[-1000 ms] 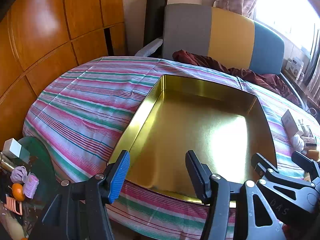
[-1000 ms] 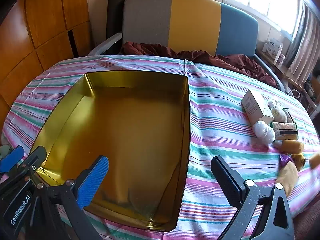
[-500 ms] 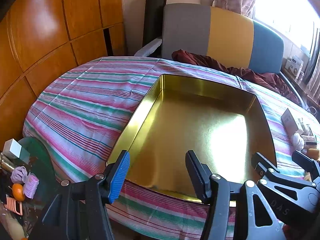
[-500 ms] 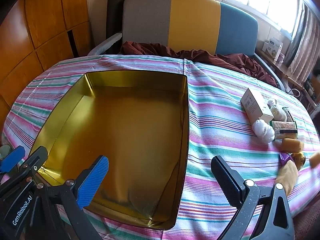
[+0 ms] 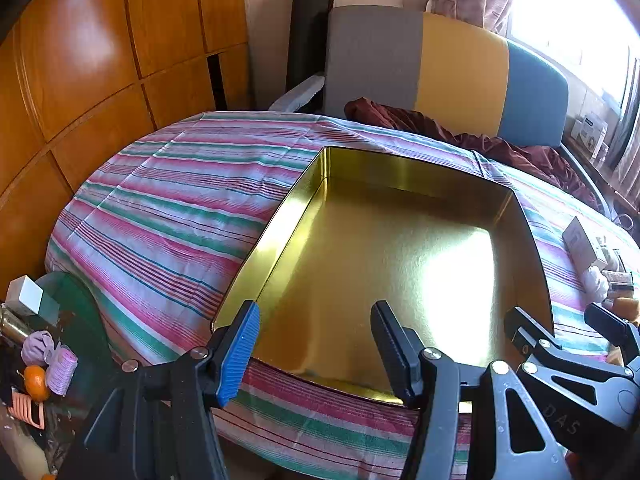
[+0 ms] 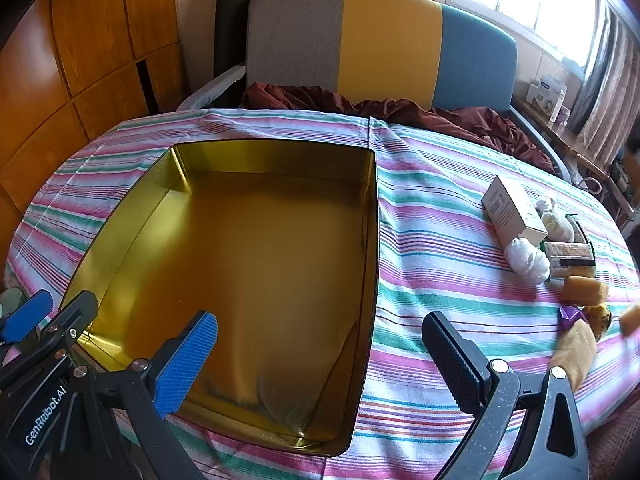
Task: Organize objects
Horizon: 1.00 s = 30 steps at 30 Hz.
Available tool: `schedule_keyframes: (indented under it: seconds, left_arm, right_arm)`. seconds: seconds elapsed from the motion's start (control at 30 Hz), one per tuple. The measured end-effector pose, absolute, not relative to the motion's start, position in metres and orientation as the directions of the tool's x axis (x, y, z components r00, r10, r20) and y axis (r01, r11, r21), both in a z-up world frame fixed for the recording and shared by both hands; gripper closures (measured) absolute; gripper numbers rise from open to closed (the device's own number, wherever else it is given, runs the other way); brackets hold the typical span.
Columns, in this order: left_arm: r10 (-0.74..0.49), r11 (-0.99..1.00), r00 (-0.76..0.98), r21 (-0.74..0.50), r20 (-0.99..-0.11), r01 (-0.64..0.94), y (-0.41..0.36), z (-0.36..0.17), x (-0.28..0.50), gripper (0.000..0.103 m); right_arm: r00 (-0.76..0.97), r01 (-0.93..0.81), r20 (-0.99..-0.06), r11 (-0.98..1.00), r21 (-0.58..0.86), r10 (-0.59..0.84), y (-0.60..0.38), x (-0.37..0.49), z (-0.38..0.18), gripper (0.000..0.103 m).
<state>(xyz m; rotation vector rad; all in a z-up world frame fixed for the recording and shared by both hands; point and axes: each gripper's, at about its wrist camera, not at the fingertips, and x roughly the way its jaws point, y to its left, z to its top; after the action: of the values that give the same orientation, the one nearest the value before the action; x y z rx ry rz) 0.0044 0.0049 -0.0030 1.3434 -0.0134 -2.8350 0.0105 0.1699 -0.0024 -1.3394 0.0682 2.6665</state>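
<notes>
Both grippers hang over the near rim of the gold tin tray [image 6: 256, 264]. We note the left gripper [image 5: 316, 344] with jaws apart, nothing between the pads; right gripper [image 6: 320, 360] likewise spread wide and empty, its blue finger above the tray floor, its black finger over the striped tablecloth [image 6: 440, 240].

Tray sits at centre of the table, nothing in it. At 3 o'clock from the tray, well apart from it, we log the clutter: a white carton [image 6: 514, 210] lying on its side, a white wrapped ball [image 6: 526, 260] touching its near end, a flat packaged bar [image 6: 570, 254] just beside, an amber block [image 6: 586, 290] nearer us. Further small items at the cloth's edge are too blurred to name.

At 12 o'clock, a grey-yellow-blue sofa [image 6: 388, 40] with maroon cloth [image 6: 400, 110] heaped on it.
</notes>
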Motion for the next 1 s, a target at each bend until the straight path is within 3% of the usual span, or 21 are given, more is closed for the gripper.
schedule_keyframes:
  seconds: [1.0]
  left_arm:
    - [0.021, -1.000, -0.619, -0.012, -0.785, -0.018, 0.010, -0.007, 0.006, 0.045]
  right_arm:
    - [-0.613, -0.157, -0.783, -0.988, -0.007, 0.103, 0.182, 0.022, 0.007, 0.000]
